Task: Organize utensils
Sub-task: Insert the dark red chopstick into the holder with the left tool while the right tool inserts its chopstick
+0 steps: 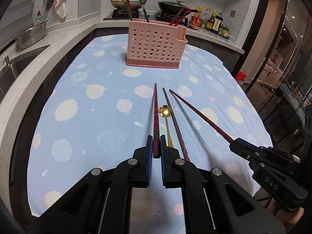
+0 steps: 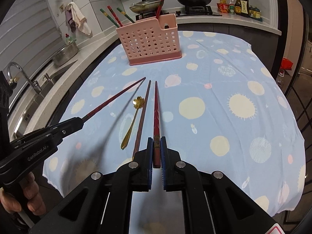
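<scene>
My left gripper (image 1: 156, 143) is shut on a red chopstick (image 1: 156, 115) that points ahead above the table; both show in the right wrist view, the gripper (image 2: 80, 121) and its chopstick (image 2: 117, 95). My right gripper (image 2: 156, 145) is shut on another red chopstick (image 2: 156, 113), also in the left wrist view (image 1: 198, 115). A dark brown chopstick (image 1: 173, 119) (image 2: 143, 113) and a gold flower-bowl spoon (image 1: 165, 117) (image 2: 132, 120) lie on the cloth between them. The pink perforated utensil holder (image 1: 156, 44) (image 2: 150, 41) stands ahead with several chopsticks in it.
The table has a blue cloth with planet prints (image 1: 87, 117) (image 2: 224, 117). A sink (image 1: 11, 68) and metal colander (image 1: 31, 36) are on the left counter. A stove with pans (image 1: 171, 5) and sauce bottles (image 1: 212, 21) stand behind the holder.
</scene>
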Demonstrator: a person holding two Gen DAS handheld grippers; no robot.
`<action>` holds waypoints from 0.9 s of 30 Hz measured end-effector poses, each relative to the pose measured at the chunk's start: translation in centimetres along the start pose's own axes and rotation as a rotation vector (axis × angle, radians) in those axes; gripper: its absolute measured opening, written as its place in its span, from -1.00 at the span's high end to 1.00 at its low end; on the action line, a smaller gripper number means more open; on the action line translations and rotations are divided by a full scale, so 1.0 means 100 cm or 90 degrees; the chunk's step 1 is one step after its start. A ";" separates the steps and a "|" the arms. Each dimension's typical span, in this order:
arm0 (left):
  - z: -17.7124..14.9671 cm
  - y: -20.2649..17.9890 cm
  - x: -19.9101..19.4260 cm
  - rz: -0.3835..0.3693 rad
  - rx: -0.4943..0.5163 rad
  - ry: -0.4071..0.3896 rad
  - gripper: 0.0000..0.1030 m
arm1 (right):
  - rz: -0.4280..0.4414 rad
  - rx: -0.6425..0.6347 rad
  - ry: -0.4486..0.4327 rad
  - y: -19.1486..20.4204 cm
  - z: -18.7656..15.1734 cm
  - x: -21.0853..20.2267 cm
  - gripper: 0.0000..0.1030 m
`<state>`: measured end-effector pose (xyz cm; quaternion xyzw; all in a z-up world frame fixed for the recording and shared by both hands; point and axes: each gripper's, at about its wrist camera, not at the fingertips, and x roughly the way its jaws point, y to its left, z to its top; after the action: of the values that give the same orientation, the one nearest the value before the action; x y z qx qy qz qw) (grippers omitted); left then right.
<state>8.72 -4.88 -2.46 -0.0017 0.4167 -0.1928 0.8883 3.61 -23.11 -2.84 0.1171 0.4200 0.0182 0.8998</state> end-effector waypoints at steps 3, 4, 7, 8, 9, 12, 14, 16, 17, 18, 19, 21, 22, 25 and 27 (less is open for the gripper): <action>0.011 0.000 -0.007 0.001 0.000 -0.019 0.86 | 0.005 0.006 -0.031 0.000 0.017 -0.011 0.85; 0.014 0.000 -0.009 0.001 0.000 -0.025 0.86 | 0.006 0.007 -0.041 0.000 0.022 -0.015 0.85; 0.028 0.001 -0.015 0.003 -0.001 -0.045 0.86 | 0.010 0.008 -0.071 0.001 0.040 -0.024 0.85; 0.032 0.001 -0.017 0.003 -0.001 -0.053 0.86 | 0.012 0.007 -0.080 0.001 0.046 -0.027 0.85; 0.038 0.001 -0.019 0.004 -0.001 -0.061 0.86 | 0.013 0.007 -0.089 0.001 0.051 -0.029 0.85; 0.053 0.002 -0.025 0.004 -0.002 -0.083 0.86 | 0.014 0.005 -0.114 0.002 0.070 -0.036 0.85; 0.065 0.002 -0.029 0.005 -0.002 -0.100 0.87 | 0.011 0.008 -0.124 0.002 0.081 -0.038 0.85; 0.076 0.003 -0.033 0.007 -0.003 -0.116 0.86 | 0.014 0.011 -0.134 0.002 0.090 -0.039 0.85; 0.082 0.003 -0.034 0.008 -0.004 -0.123 0.86 | 0.015 0.012 -0.139 0.002 0.095 -0.040 0.85; 0.086 0.004 -0.034 0.009 -0.004 -0.128 0.86 | 0.015 0.012 -0.143 0.002 0.099 -0.040 0.85; 0.092 0.004 -0.035 0.010 -0.005 -0.134 0.87 | 0.017 0.013 -0.147 0.002 0.104 -0.040 0.85; 0.101 0.005 -0.037 0.012 -0.003 -0.146 0.86 | 0.017 0.014 -0.154 0.003 0.112 -0.040 0.85; 0.104 0.004 -0.037 0.013 -0.002 -0.150 0.86 | 0.017 0.014 -0.156 0.003 0.116 -0.039 0.85; 0.116 0.003 -0.038 0.014 0.000 -0.159 0.86 | 0.018 0.016 -0.164 0.004 0.126 -0.037 0.85; 0.122 0.001 -0.038 0.012 0.002 -0.164 0.86 | 0.018 0.016 -0.169 0.004 0.131 -0.035 0.85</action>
<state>15.59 -5.37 8.25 -0.0211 0.2985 -0.1831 0.9364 11.29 -25.74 8.00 0.1357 0.2957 0.0099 0.9455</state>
